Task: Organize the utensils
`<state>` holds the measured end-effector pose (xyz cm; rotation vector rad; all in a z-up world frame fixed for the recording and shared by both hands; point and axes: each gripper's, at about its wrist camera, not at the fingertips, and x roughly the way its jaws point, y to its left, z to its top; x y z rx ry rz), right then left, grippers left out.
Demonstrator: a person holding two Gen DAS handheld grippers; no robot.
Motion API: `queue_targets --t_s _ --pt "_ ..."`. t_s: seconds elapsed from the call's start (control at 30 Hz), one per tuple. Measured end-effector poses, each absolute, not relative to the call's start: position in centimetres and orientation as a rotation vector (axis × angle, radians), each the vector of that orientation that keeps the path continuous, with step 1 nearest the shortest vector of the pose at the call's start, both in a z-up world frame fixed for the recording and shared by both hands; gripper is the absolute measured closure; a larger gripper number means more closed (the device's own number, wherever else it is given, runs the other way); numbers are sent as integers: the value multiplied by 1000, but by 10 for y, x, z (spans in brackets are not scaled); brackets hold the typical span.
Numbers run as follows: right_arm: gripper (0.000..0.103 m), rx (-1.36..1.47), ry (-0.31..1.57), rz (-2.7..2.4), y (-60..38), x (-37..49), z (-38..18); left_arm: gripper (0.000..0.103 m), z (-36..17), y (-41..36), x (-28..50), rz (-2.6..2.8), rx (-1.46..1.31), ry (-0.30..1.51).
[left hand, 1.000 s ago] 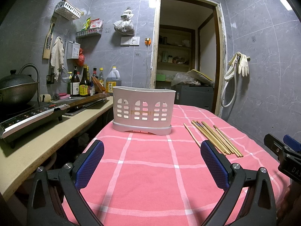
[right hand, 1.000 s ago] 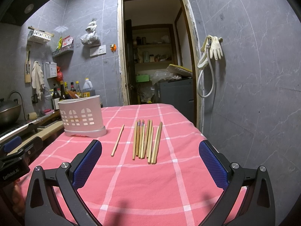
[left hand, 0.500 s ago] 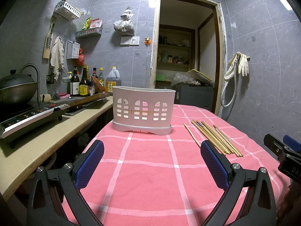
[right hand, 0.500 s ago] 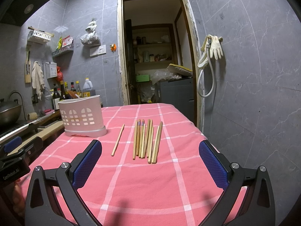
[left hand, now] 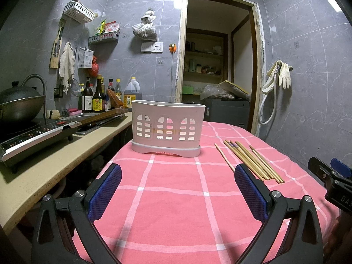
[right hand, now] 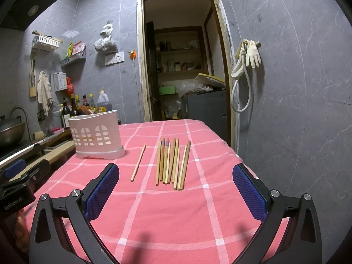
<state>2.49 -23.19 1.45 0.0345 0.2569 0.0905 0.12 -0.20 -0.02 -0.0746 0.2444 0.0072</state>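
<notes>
The bundle of pale wooden chopsticks (right hand: pixel 171 162) lies lengthwise, near-to-far, straight ahead of the empty, wide-spread right gripper (right hand: pixel 176 192), right of the white slotted plastic holder (right hand: pixel 96 137); the left gripper (left hand: pixel 178 192), equally spread, faces that holder.

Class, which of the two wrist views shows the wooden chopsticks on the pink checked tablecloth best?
The right wrist view: the wooden chopsticks lie central, full length, one apart from the bundle. The left wrist view shows them off to the side, partly hidden by a blue finger pad.
</notes>
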Motion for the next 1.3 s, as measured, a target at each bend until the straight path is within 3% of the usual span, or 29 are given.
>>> queue_targets --t_s 0.77,1.3 --pt "0 -4 253 97 -228 33 21 3 -3 3 17 37 -72 250" --pt "0 -9 223 92 -234 60 55 3 42 -11 61 36 -58 269"
